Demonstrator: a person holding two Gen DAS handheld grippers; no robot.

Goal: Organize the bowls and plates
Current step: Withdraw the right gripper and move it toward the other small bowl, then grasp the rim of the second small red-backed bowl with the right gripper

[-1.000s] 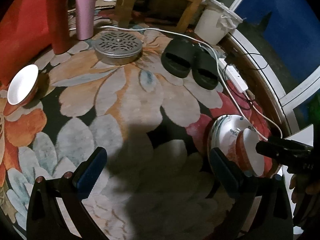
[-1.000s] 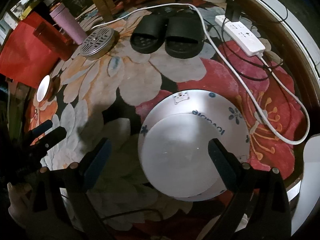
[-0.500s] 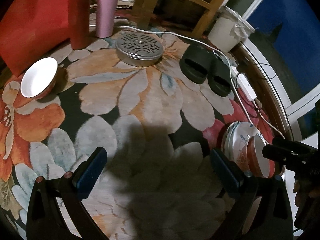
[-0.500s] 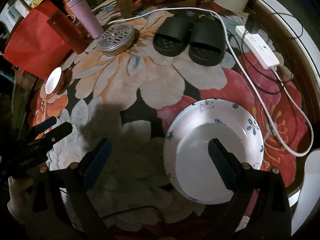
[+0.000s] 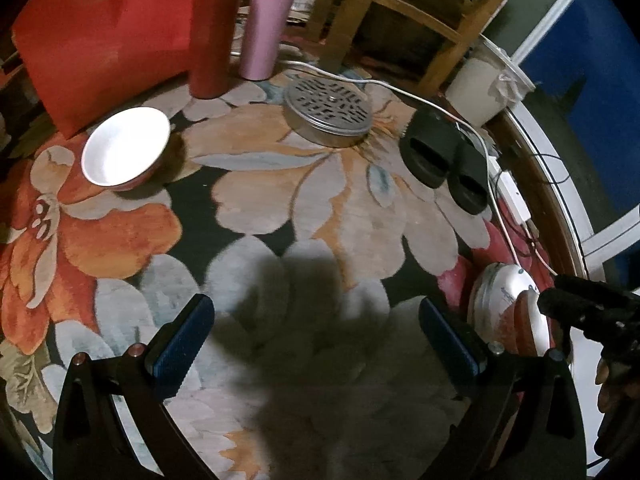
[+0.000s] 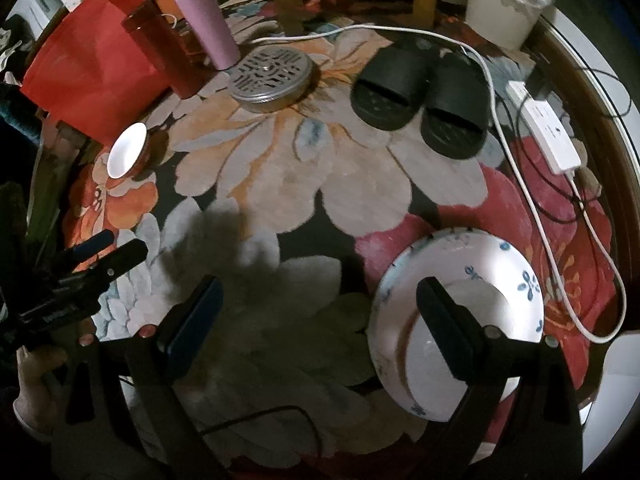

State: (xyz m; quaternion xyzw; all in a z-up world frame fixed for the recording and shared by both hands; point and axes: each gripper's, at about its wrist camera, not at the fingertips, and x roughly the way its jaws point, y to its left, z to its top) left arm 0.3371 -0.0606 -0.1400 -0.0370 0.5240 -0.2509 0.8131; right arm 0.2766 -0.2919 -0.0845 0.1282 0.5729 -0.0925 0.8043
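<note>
Two bowls: I see one red-sided white bowl (image 5: pixel 125 147) alone, another red-sided white bowl (image 5: pixel 528 320) nested in one blue-flowered white plate (image 6: pixel 500 264). My left gripper (image 5: pixel 316 344) and right gripper (image 6: pixel 320 320) both gape wide, holding nothing.

black gripper frames, blue ribbed fingers (image 5: pixel 182 344), silver screws

The floral rug (image 5: pixel 280 200) looks like soft, matt pile cloth. Beside the perforated metal tin (image 5: pixel 327 110) — dull grey, lightly shiny — stand black matt rubbery slippers (image 6: pixel 420 96). The bowl (image 5: pixel 125 146) and plate (image 6: pixel 480 280) look like glossy glazed ceramic.
</note>
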